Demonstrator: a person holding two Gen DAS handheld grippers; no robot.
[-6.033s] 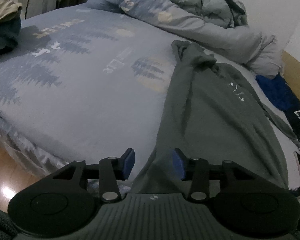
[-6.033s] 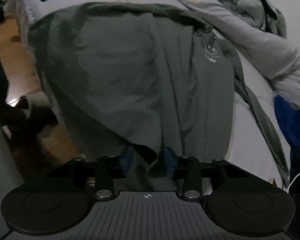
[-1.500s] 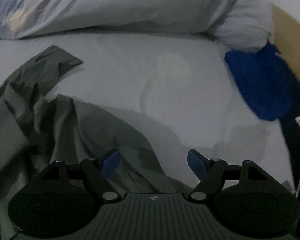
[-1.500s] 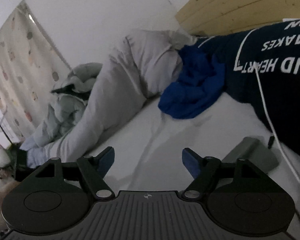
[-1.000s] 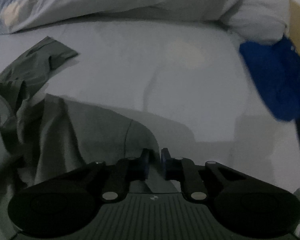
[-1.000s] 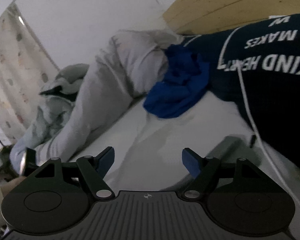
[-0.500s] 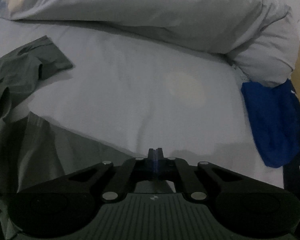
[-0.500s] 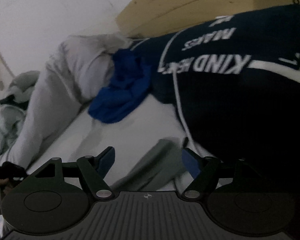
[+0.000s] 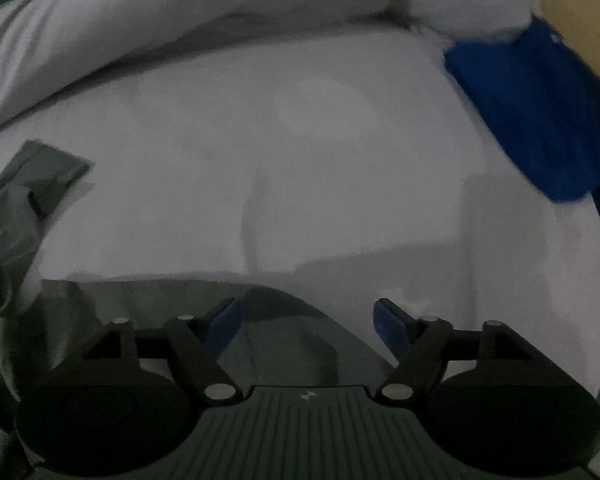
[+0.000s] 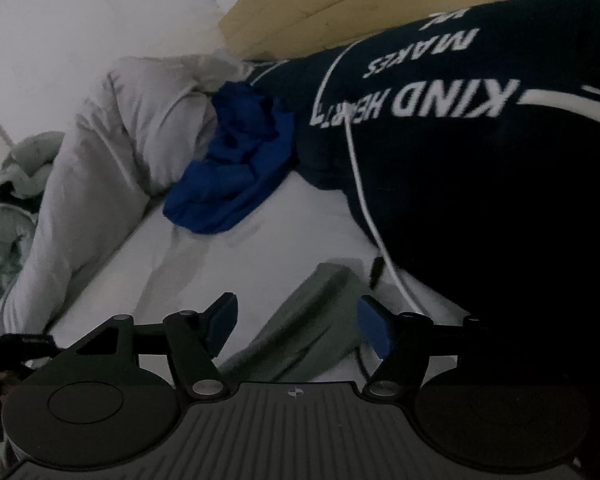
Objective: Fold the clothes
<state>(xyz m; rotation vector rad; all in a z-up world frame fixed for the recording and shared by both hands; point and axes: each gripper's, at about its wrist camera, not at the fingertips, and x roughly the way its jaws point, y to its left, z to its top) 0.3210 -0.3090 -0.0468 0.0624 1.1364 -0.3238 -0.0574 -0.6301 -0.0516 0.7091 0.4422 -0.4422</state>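
Pale bed sheet (image 9: pixel 340 200) carries the grey garment (image 9: pixel 292 336) at 6 o'clock, under the left hand-held gripper (image 9: pixel 306 322), jaws spread, empty. Right hand-held gripper (image 10: pixel 296 324) gapes over its grey sleeve (image 10: pixel 308 320); blue cloth (image 10: pixel 236 168) at 11 o'clock.

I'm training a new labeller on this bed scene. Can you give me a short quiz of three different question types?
1. True or false: the left claw is shut on the grey shirt.
2. What lies between the right claw's fingers: (a) the sleeve, (b) the blue cloth, (c) the cord?
3. Which word follows "KIND" on the navy shirt?

Key: 1 false, it is open; 2 a; 3 HEART, partly hidden.
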